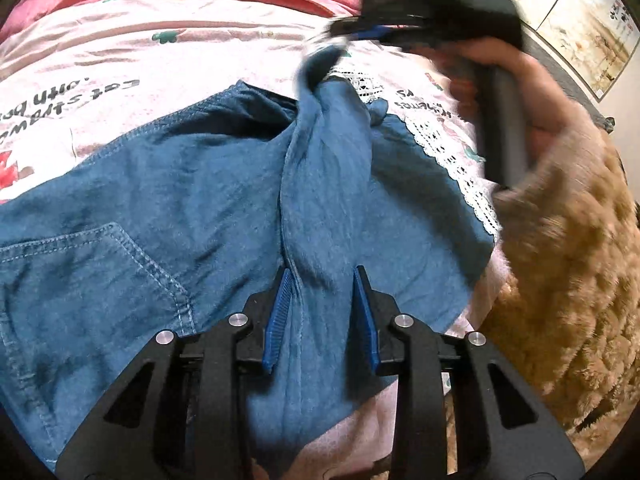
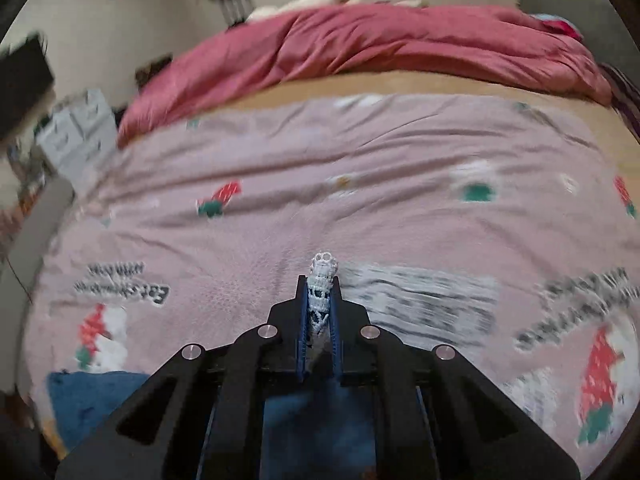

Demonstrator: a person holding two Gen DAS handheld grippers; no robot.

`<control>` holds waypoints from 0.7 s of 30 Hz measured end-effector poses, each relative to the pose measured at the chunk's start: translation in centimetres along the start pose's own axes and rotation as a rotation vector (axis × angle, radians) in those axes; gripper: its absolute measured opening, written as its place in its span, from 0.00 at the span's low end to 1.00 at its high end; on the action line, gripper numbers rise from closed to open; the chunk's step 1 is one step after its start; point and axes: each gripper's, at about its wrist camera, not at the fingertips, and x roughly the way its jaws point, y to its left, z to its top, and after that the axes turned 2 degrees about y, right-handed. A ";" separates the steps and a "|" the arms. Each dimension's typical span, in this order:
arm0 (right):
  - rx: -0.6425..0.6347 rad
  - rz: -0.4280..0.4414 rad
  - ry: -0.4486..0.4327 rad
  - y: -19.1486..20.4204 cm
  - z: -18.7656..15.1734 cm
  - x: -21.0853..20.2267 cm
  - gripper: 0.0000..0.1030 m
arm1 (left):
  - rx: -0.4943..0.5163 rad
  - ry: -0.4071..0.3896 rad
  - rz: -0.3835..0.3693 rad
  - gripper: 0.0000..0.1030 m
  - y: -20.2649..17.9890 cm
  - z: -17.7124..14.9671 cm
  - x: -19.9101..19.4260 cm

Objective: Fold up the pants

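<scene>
Right gripper lifts the lace hem of the pants to fold them.

The right gripper [image 2: 319, 300] is squeezed tight on the white lace hem [image 2: 322, 280] of the blue pants [image 1: 180, 184]. In the left view, this gripper [image 1: 320, 46] pulls one pant leg up off the bed [image 2: 360, 168], so the cloth makes a long ridge. The left gripper [image 1: 322, 300] is spread wide, with the ridge running between its blue pads [image 1: 276, 320], holding nothing. The rest of the pants lie flat on the pink sheet, pocket side up. I think the fold is just starting. Next, the lifted leg should be carried over the other leg and laid down smooth, while the left gripper keeps the cloth from sliding.
</scene>
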 end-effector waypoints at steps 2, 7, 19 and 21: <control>0.043 0.009 -0.039 -1.6 -0.8 -2.7 0.09 | 0.004 -0.009 -0.002 0.23 -0.3 0.3 0.3; 0.151 0.014 -0.114 -5.9 -3.9 -8.7 0.09 | 0.060 -0.021 0.022 0.23 -1.8 0.8 0.9; 0.402 0.017 -0.078 -12.9 -14.2 -13.2 0.09 | 0.215 -0.035 0.129 0.00 -3.8 0.9 0.9; 0.437 0.029 -0.068 -13.4 -15.6 -13.2 0.09 | 0.231 -0.015 0.141 0.00 -3.7 0.9 1.1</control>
